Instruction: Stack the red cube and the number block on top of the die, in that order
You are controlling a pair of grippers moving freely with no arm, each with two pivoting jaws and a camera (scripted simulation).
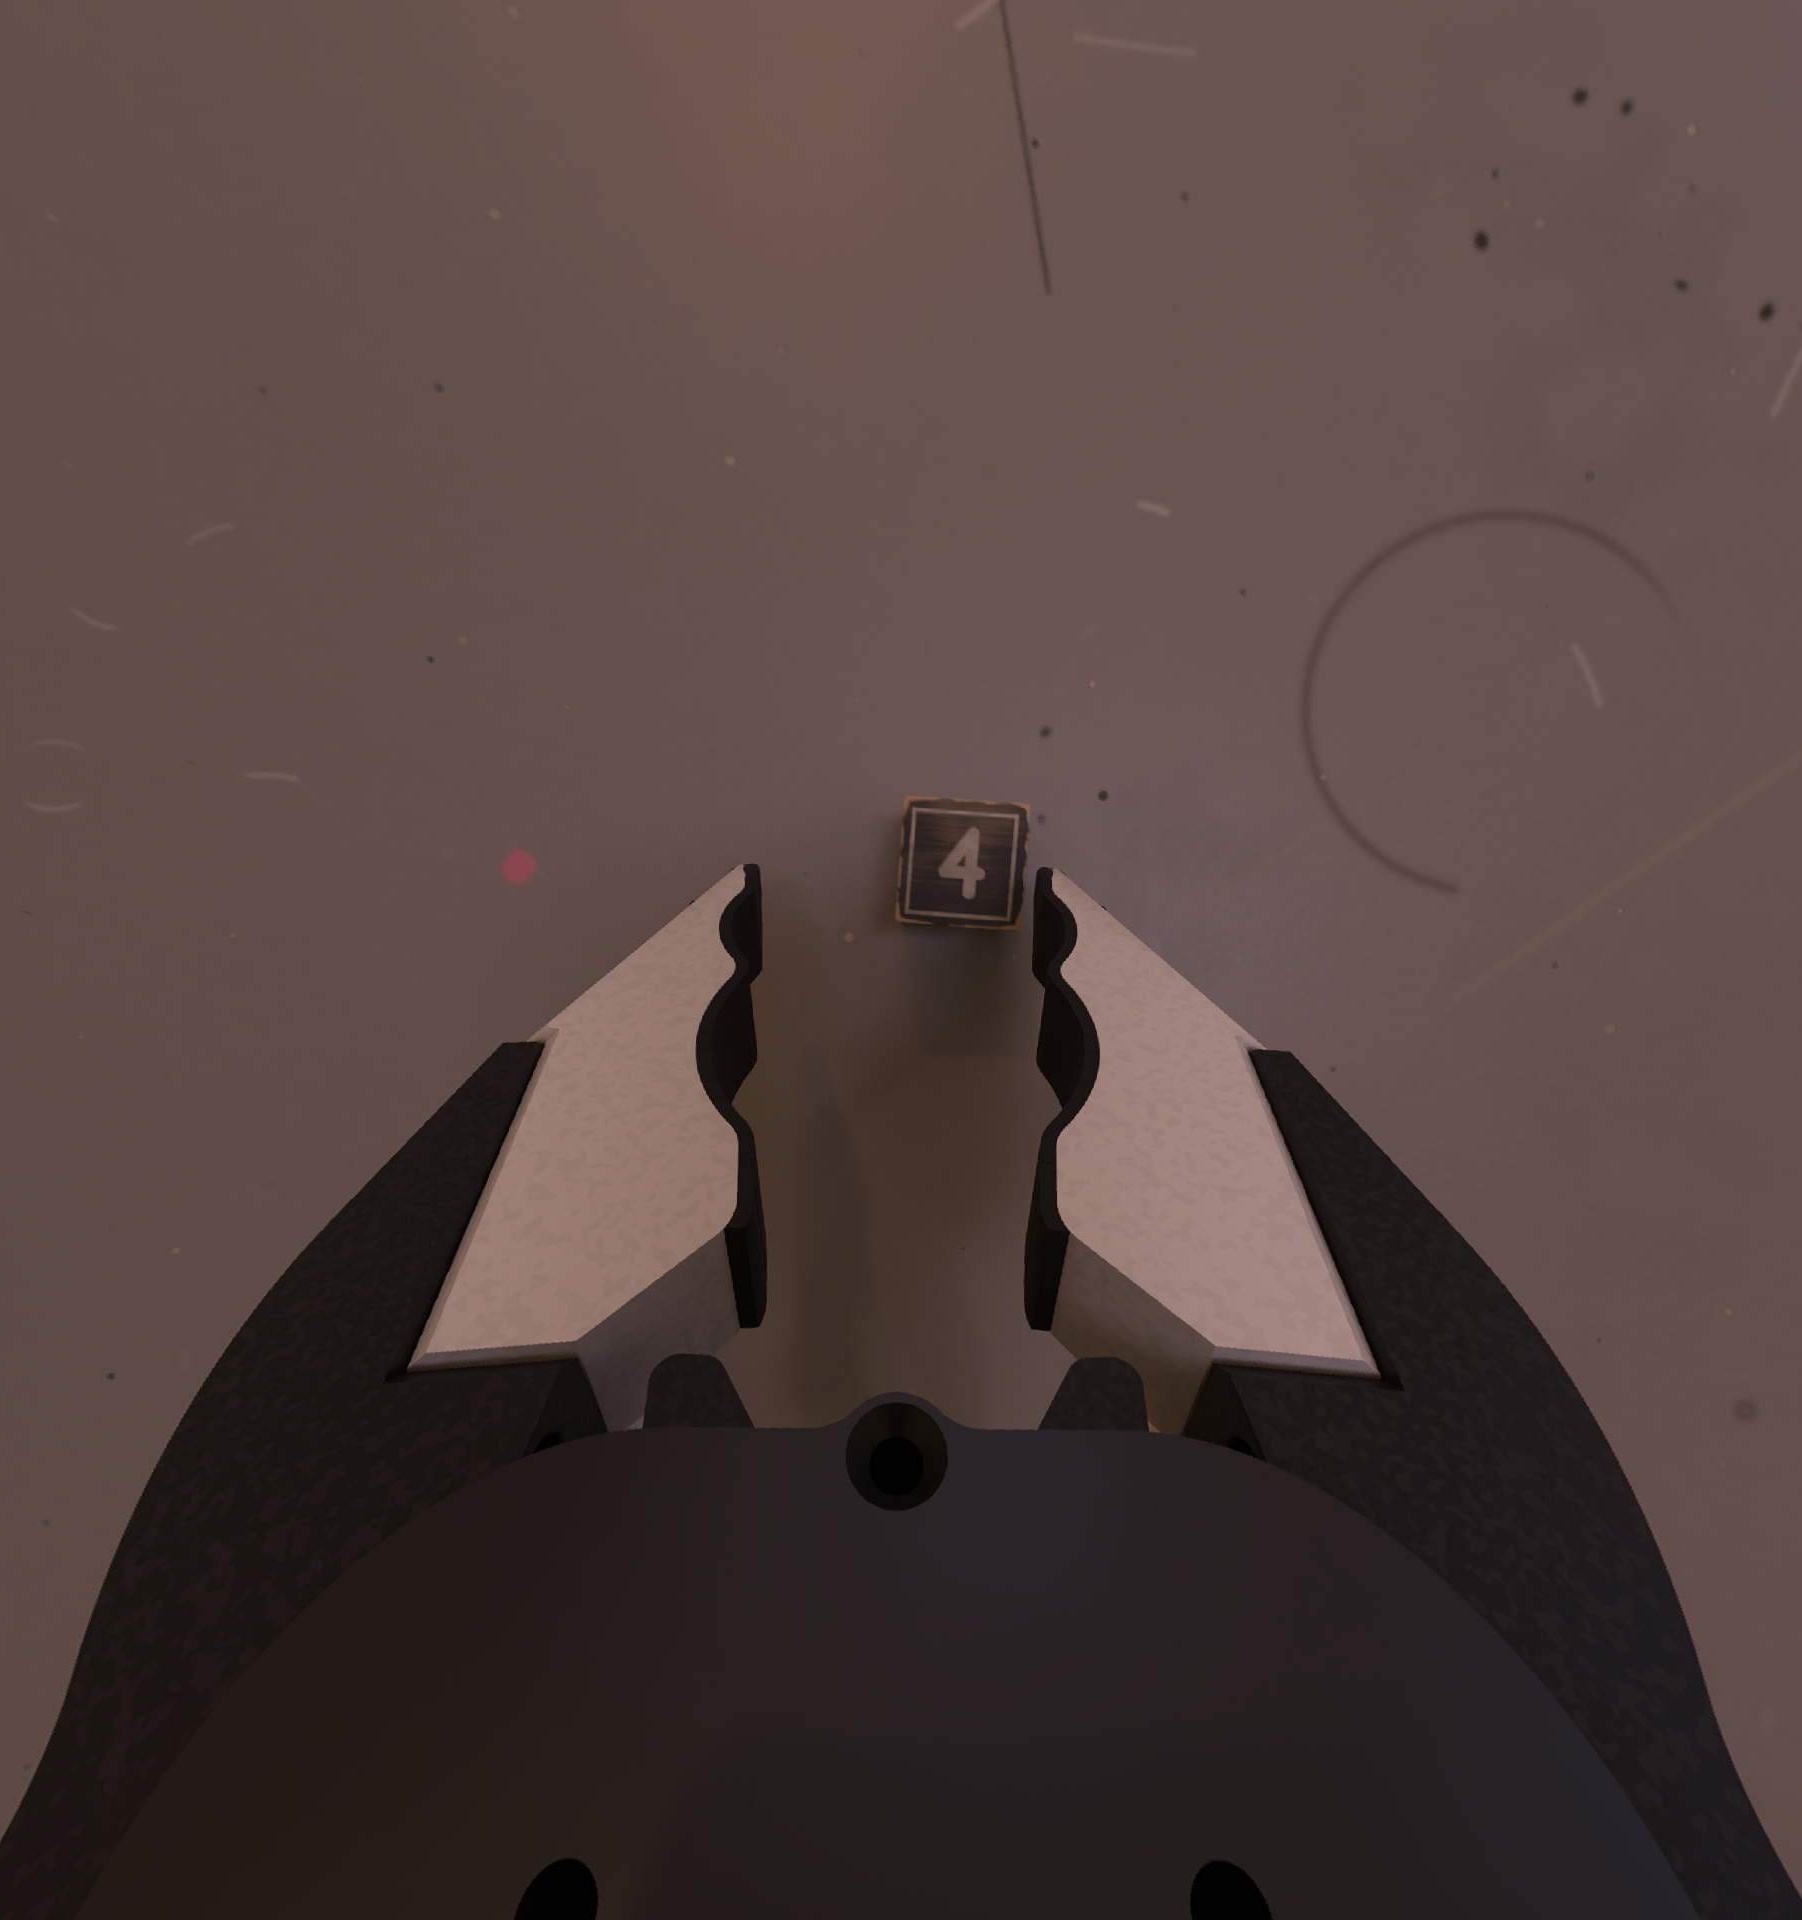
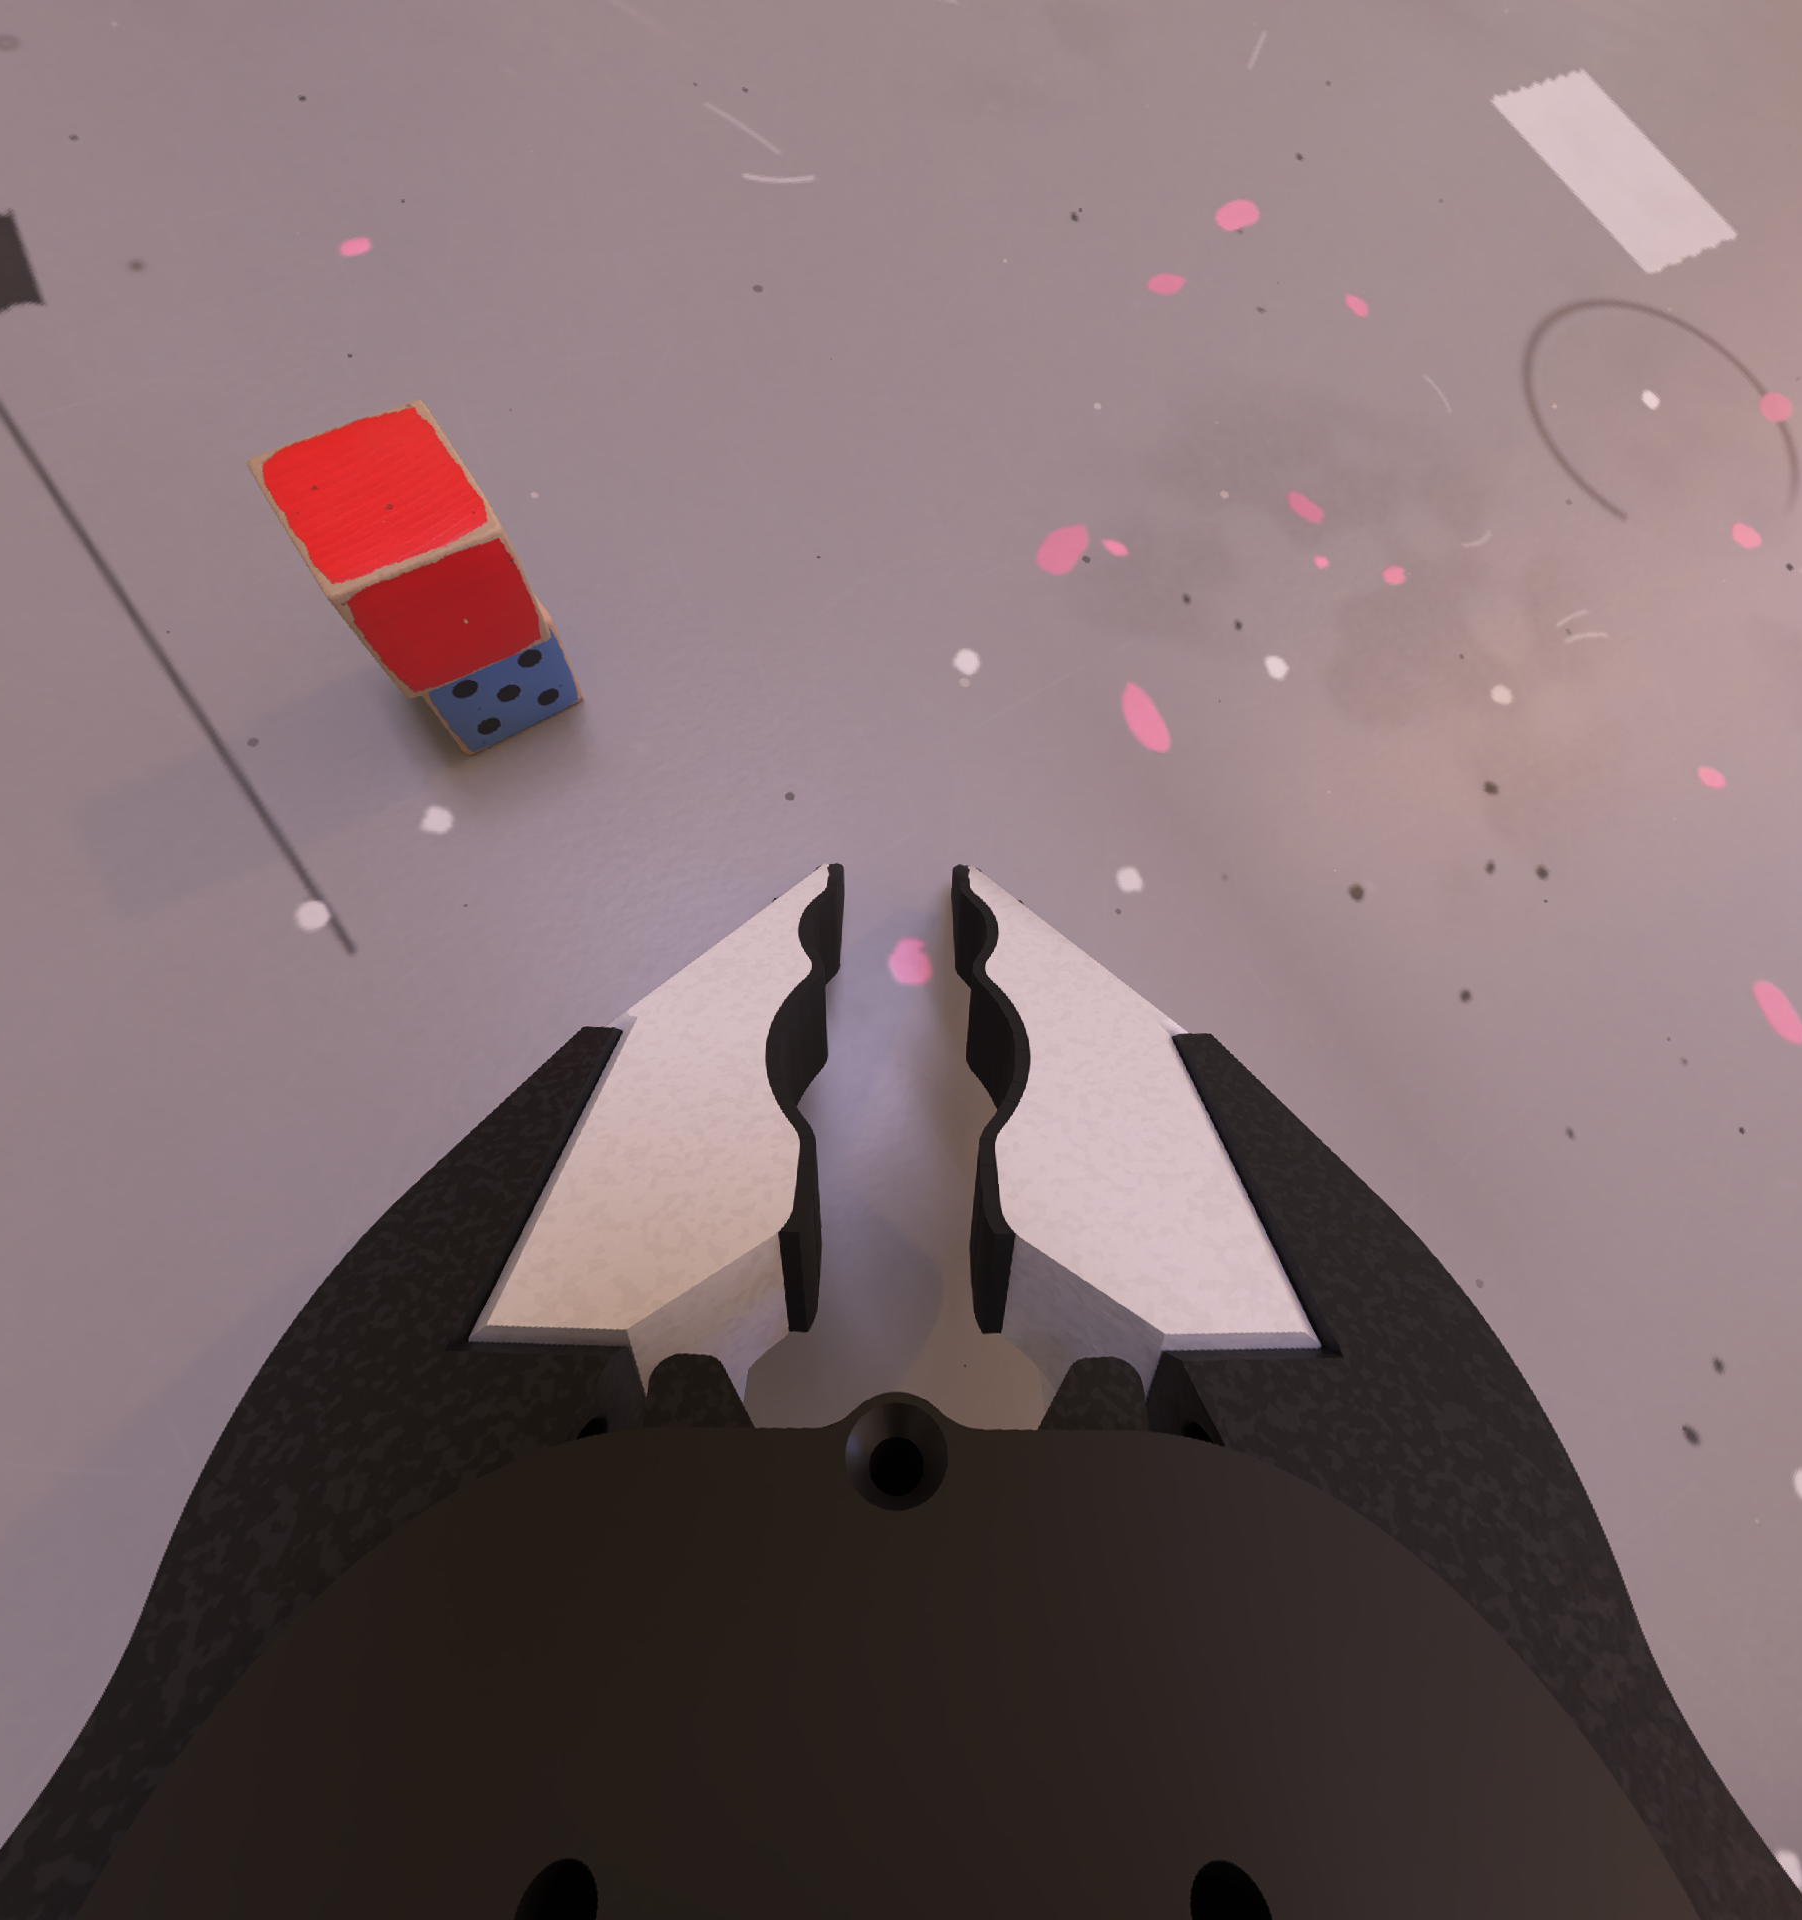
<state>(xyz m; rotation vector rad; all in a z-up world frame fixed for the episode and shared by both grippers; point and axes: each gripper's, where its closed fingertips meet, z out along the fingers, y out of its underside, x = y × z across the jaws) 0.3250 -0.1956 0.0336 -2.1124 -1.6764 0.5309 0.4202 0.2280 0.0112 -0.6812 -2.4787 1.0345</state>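
Left gripper (image 1: 895,883) spread wide above number block (image 1: 959,862) on worktop (image 1: 357,416); right gripper (image 2: 898,881) apart, empty; red cube (image 2: 409,540) sits on die (image 2: 507,698).

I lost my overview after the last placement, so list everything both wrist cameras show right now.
number block: 1, dark face with tan edges, alone on the table, just beyond the left fingertips, nearer the right-hand one
red cube: 1, red, on top of the die
die: 1, blue with black pips, on the table under the red cube
tape strip: 1, white, far right of the table
table: 1, grey, speckled
left hand-held gripper: 1, open, empty
right hand-held gripper: 1, open, empty
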